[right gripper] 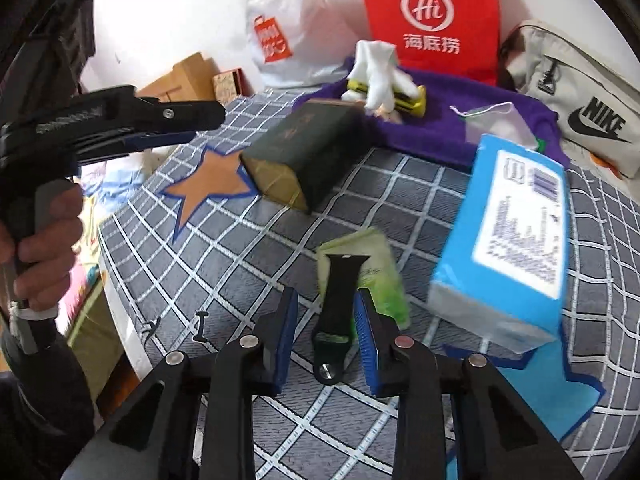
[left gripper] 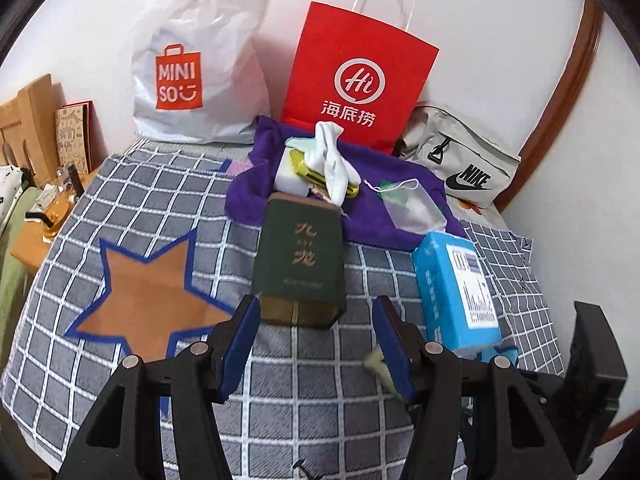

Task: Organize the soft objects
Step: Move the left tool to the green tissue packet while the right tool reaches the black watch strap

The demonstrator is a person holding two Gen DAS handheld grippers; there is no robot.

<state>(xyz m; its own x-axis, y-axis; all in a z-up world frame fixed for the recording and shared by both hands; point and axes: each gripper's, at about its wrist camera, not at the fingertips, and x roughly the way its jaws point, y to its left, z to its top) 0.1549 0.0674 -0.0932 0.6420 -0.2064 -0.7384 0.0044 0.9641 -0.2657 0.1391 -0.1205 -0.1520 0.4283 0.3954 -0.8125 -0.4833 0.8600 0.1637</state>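
The left gripper [left gripper: 316,344] stands with its jaws apart and nothing between them; an orange star patch [left gripper: 148,296] lies to their left on the checked cloth [left gripper: 120,208], a dark green box [left gripper: 300,260] lies just ahead of the gap, and a blue tissue pack [left gripper: 456,292] lies ahead to their right. The right gripper [right gripper: 326,336] has its jaws partly open around a black watch strap [right gripper: 334,312], which lies in the gap over a pale green packet [right gripper: 376,268]; whether the pads touch the strap cannot be told. Further ahead of both jaws, a white sock [left gripper: 332,160] rests on a purple towel [left gripper: 384,184].
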